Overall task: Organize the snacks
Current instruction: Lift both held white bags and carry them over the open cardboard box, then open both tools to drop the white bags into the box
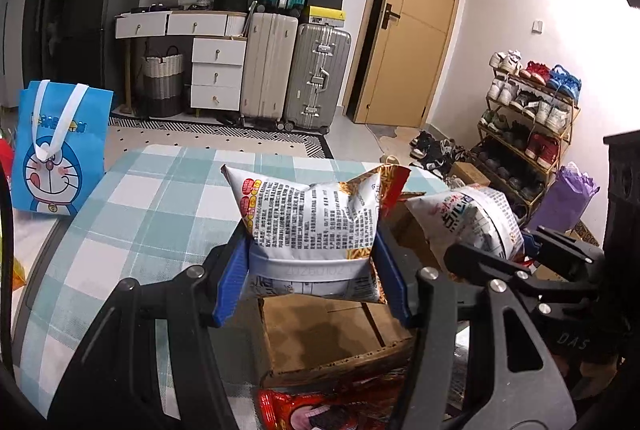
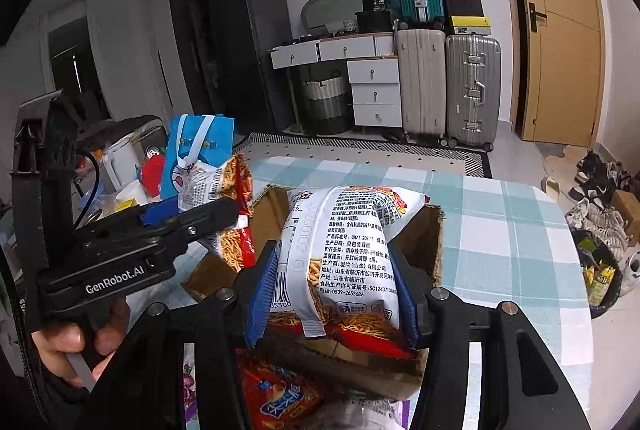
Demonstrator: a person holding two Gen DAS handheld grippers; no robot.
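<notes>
My left gripper (image 1: 312,270) has its blue fingers (image 1: 230,278) clamped on a white noodle-snack packet (image 1: 312,222), held above the open cardboard box (image 1: 320,330) on the checked counter (image 1: 140,213). My right gripper (image 2: 334,290) is clamped on a second noodle-snack packet (image 2: 344,250) over the same cardboard box, whose visible interior shows only bare cardboard. A red snack packet (image 2: 280,396) lies on the counter just in front of the box.
</notes>
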